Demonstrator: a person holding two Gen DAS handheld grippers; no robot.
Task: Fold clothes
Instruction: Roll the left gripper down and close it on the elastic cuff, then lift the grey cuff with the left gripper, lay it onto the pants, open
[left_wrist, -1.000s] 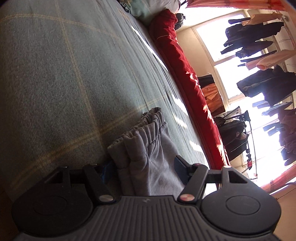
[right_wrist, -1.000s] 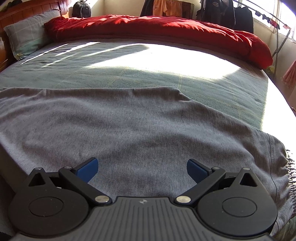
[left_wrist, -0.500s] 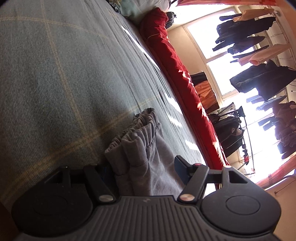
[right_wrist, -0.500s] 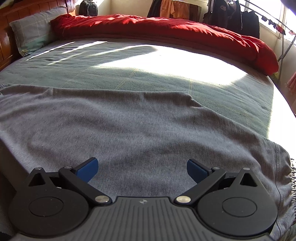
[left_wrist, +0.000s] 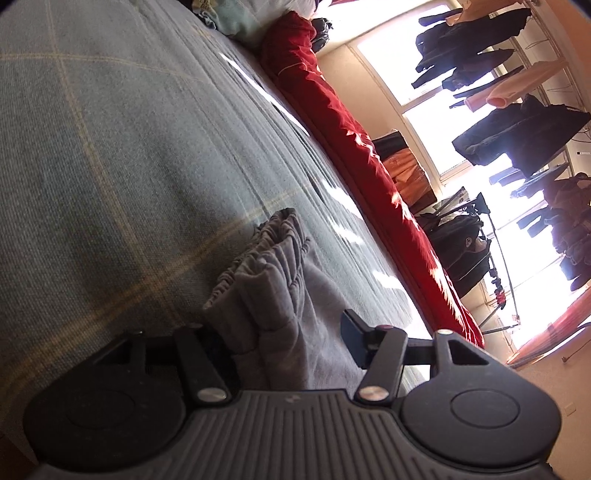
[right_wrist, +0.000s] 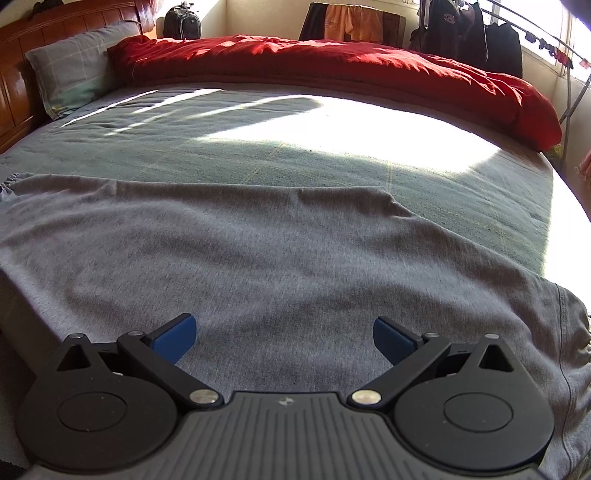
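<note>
Left wrist view: my left hand-held gripper (left_wrist: 284, 332) was closing around the grey trousers' waistband (left_wrist: 258, 266), not yet clamped; my right hand-held gripper (right_wrist: 282, 338) stood apart. Next: clamp, lift.

1. Taking the grey sweatpants (right_wrist: 280, 266) as landmark: they lie flat across the near part of the bed (right_wrist: 332, 155), a low surface with open air above it.
2. Beyond the sweatpants, the grey-green checked sheet is bare up to the rolled red duvet (right_wrist: 351, 70), which forms a raised ridge along the far edge.
3. Far left of the sweatpants, a pillow (right_wrist: 70, 81) and the wooden headboard (right_wrist: 14, 85) close off that end.
4. Far right, beyond the duvet, a clothes rack (left_wrist: 517, 122) hung with dark garments stands by the window.
5. At the sweatpants' waistband (left_wrist: 266, 273), gathered folds stand up between the left gripper's (left_wrist: 280, 328) closing jaws, filling most of that gap.
6. The right gripper (right_wrist: 282, 336) is spread wide above flat cloth.
</note>
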